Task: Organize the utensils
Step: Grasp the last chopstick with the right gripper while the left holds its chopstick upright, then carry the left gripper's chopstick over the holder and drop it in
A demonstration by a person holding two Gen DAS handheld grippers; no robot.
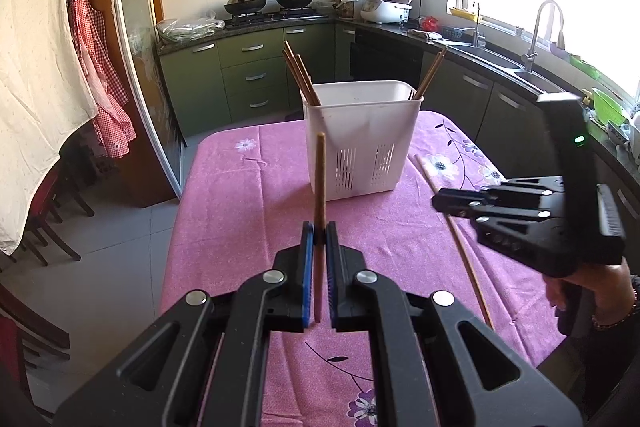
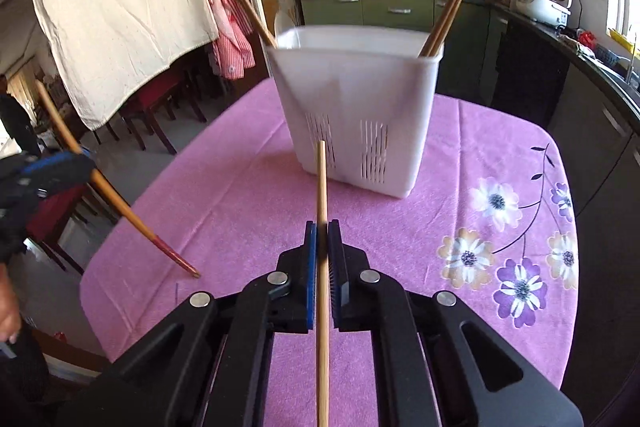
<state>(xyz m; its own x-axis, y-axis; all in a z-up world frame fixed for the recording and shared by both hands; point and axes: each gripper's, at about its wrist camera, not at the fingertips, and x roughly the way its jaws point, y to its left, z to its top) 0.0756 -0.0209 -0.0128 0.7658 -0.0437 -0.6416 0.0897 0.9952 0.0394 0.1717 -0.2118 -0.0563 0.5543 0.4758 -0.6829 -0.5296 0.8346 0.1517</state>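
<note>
Both tongs are clenched, each on one chopstick. I see my left tongs [image 1: 319, 227] pinching a dark chopstick [image 1: 320, 179] that stands upright between the blue pads, its lower end off the cloth. My right tongs [image 2: 322, 227] grip a pale chopstick [image 2: 322, 187] the same way, running back under the camera. A white basket [image 1: 360, 139] stands toward the far edge of the surface [image 1: 240, 219], on the pink floral cloth, with more chopsticks [image 1: 298, 75] leaning in its left corner and a pair [image 1: 430, 75] in its right corner.
</note>
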